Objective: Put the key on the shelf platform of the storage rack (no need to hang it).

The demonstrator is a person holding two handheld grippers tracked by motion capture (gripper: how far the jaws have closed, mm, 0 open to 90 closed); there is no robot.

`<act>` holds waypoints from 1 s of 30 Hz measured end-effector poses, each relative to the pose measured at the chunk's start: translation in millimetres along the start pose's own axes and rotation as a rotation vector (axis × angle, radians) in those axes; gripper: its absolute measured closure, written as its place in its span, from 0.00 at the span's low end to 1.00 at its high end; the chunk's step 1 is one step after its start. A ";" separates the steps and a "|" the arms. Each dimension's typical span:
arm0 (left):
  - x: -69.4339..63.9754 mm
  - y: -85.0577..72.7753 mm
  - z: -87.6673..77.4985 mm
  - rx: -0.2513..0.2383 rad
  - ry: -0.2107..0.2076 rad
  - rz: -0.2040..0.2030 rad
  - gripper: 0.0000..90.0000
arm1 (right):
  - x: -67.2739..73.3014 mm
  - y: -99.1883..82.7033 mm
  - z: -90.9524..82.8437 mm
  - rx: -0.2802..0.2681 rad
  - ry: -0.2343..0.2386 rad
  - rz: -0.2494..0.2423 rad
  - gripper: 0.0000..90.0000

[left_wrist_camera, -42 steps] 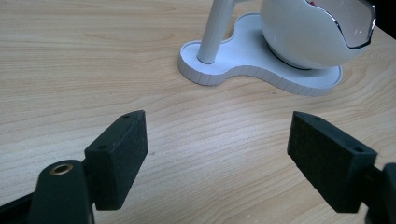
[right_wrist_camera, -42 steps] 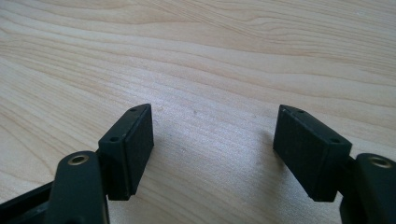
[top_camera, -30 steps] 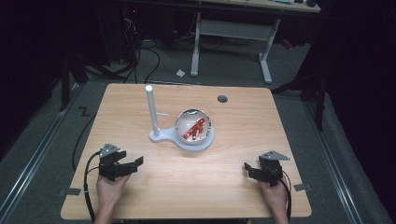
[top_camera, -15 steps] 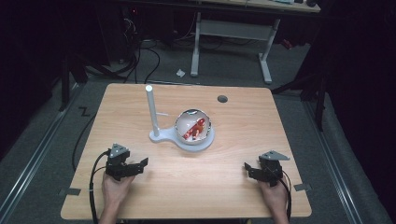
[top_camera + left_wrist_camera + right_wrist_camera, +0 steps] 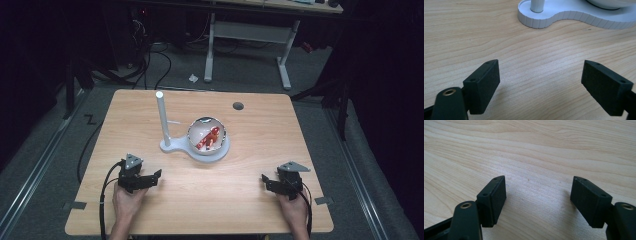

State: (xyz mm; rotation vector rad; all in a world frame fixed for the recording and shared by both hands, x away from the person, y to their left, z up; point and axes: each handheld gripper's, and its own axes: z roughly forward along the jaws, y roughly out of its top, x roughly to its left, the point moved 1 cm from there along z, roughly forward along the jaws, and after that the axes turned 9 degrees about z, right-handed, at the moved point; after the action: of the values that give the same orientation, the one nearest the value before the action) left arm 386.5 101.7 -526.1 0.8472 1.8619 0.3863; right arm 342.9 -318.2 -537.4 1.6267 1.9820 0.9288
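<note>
A white stand [image 5: 172, 146] with an upright post [image 5: 161, 117] sits mid-table. On its base rests a clear round bowl [image 5: 206, 135] holding red pieces [image 5: 210, 137]. My left gripper [image 5: 156, 175] lies low over the wood near the front left, pointing right. Its jaws have just been opening and stand wide, with nothing between them [image 5: 541, 85]. The stand's ribbed base [image 5: 564, 17] lies ahead of them. My right gripper [image 5: 265, 180] rests at the front right, pointing left. It is open over bare wood [image 5: 539, 200].
The wooden table [image 5: 200, 205] has a round cable hole [image 5: 238, 106] at its back right. Cables trail from both grippers over the near edge. Behind the table, a desk frame and cables stand on a dark floor.
My left gripper has sunk closer to the tabletop and shifted slightly to the right. The right gripper has stayed where it was.
</note>
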 end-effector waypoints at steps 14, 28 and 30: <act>2.5 -13.5 8.8 -0.005 0.043 0.078 0.18 | 0.0 0.0 0.0 0.000 0.000 0.000 0.32; 2.0 -16.2 9.1 -0.015 0.047 0.092 0.19 | 0.0 -0.2 -0.1 0.000 0.000 0.000 0.32; 2.0 -16.1 9.1 -0.015 0.047 0.092 0.19 | 0.0 -0.2 -0.1 0.000 0.001 0.000 0.32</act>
State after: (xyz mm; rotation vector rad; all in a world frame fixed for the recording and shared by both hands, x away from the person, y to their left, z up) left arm 388.0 90.8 -541.2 0.9228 1.8650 0.4809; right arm 342.8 -318.2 -537.5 1.6267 1.9822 0.9296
